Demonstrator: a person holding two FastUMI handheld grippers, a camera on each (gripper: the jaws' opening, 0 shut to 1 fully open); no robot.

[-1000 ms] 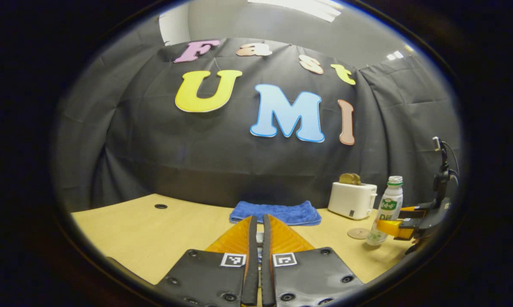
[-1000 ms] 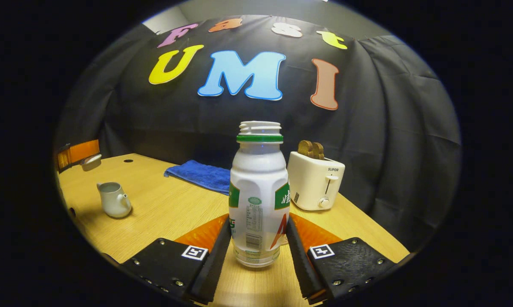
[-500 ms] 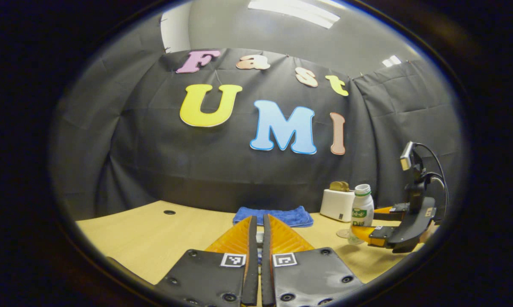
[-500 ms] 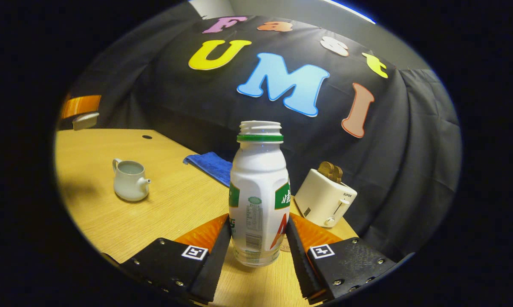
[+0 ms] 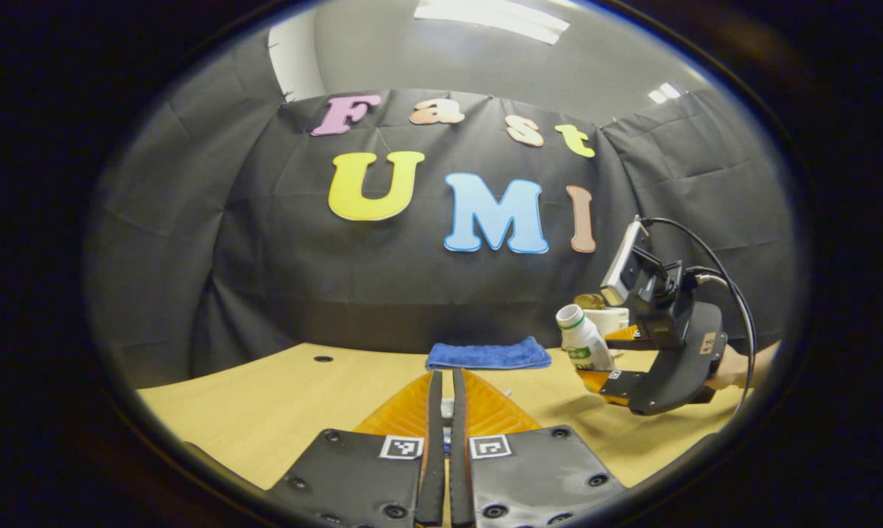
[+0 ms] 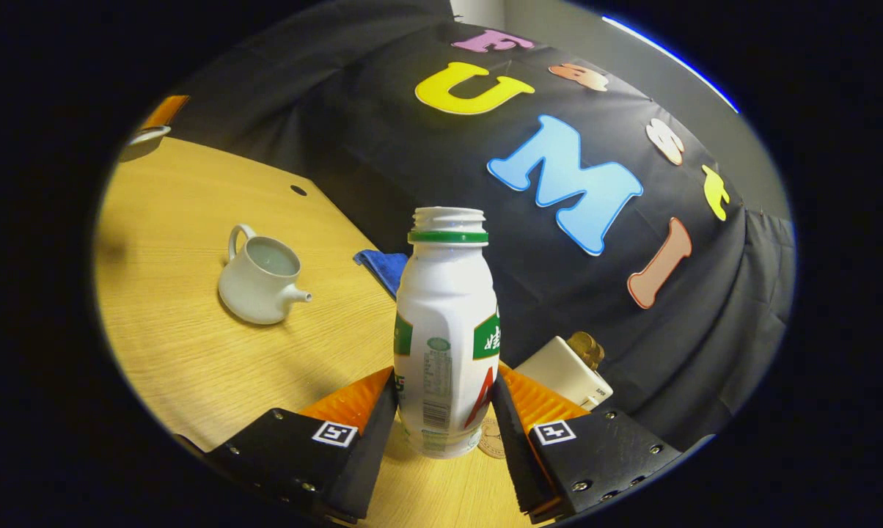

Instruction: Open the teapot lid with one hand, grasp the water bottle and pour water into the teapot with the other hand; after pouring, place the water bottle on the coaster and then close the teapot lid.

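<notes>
Wood tabletop (image 5: 280,411) and black cloth wall is what's seen in the left gripper view. The left gripper (image 5: 444,411) is parked low at the front with its fingers pressed nearly together; a small pale bit can just be made out in the slit between them, probably the lid, though it can't be told for sure. Over on the right, the right gripper (image 5: 604,359) is seen off the table with the bottle (image 5: 582,341) pinched in it, and the bottle is now leaned over toward the middle. A second ago it was standing upright on the table near the coaster, so it's been lifted, carried inward and tipped. A blue towel (image 5: 488,356) lies at the back, with a toaster (image 5: 609,317) partly hidden behind the bottle.

In the right gripper view, the bottle (image 6: 446,337) is clamped between both fingers of the right gripper (image 6: 446,418), cap off. The whole scene is rolled compared with a second ago, which fits the tilt. The teapot (image 6: 259,275) sits open on the table, well apart to the left but noticeably closer than before, spout pointing right. The lid (image 6: 142,136) is seen held up at the far edge. The coaster (image 6: 494,442) peeks out just behind the bottle's base.

So lid-off and bottle grasp look done, and the approach for pouring is judged to be underway. Nothing seems to have been poured yet.
</notes>
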